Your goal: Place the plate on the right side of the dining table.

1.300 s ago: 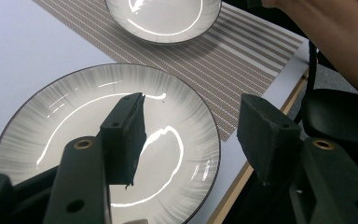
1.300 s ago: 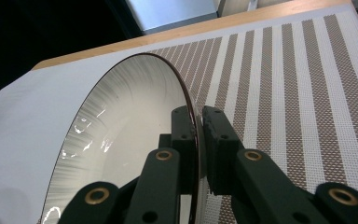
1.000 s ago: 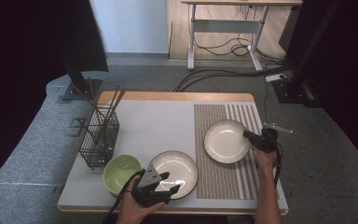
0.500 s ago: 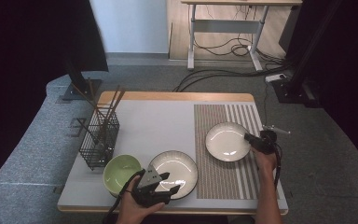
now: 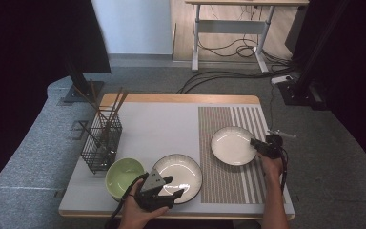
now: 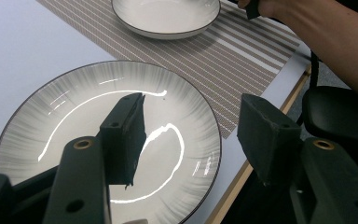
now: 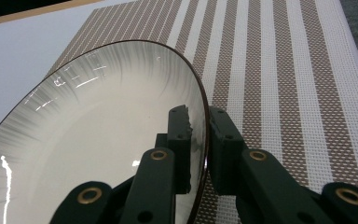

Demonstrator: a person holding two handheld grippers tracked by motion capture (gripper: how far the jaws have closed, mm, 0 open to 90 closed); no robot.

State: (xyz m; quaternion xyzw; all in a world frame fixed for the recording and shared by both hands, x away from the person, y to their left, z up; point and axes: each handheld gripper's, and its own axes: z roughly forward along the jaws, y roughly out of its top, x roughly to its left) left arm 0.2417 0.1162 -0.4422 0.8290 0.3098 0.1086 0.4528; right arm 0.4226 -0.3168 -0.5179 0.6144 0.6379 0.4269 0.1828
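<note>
The round white glazed plate with a dark rim lies on the brown-and-white striped woven mat toward the surface's right edge. I judge it stiff, slick, breakable and fairly heavy, so the rim is the place to grip. My right gripper has its fingers clenched on that rim, one inside, one outside, forearm reaching in from the near edge. My left gripper hovers released over the second plate near the front edge.

white plates w/ dark rims & grey streaks, lime green bowl, brown/white striped mat, black wire basket
</note>
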